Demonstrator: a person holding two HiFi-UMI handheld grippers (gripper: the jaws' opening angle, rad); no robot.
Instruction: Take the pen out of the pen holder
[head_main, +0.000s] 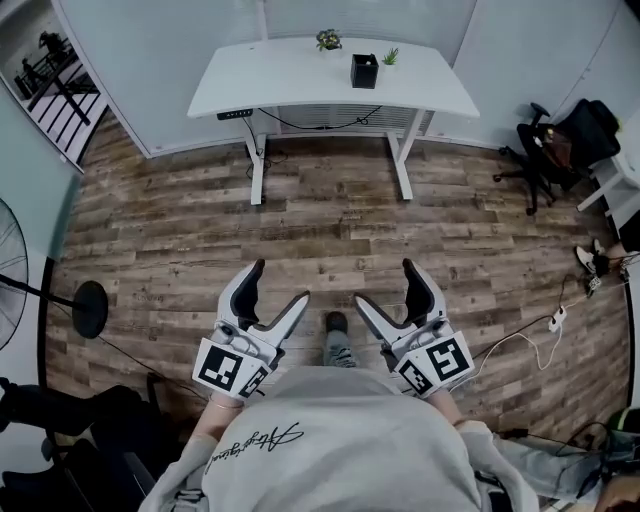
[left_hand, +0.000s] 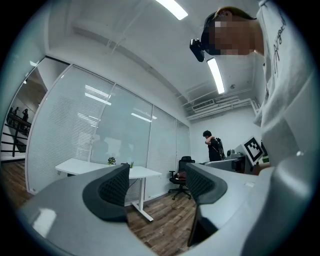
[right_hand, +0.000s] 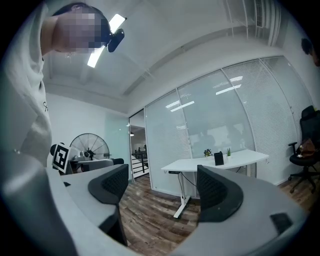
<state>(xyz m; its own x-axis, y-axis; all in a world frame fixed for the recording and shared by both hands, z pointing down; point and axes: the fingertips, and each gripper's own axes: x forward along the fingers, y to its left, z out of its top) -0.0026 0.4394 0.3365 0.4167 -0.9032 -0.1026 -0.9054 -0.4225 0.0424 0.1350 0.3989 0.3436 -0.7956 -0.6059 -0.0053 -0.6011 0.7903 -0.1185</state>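
A black pen holder (head_main: 365, 70) stands on the white desk (head_main: 300, 80) across the room; it also shows small in the right gripper view as the pen holder (right_hand: 218, 158). No pen can be made out at this distance. My left gripper (head_main: 277, 285) and right gripper (head_main: 383, 283) are held close to my chest, far from the desk, both open with nothing between the jaws. The left gripper (left_hand: 156, 182) looks toward the desk (left_hand: 90, 166) from the side. The right gripper (right_hand: 161, 186) faces the desk (right_hand: 215, 163).
Two small potted plants (head_main: 328, 40) stand on the desk by the holder. Wooden floor (head_main: 320, 240) lies between me and the desk. An office chair (head_main: 560, 140) is at the right, a fan (head_main: 20, 270) at the left, cables (head_main: 540, 335) on the floor. A person (left_hand: 214, 147) stands behind.
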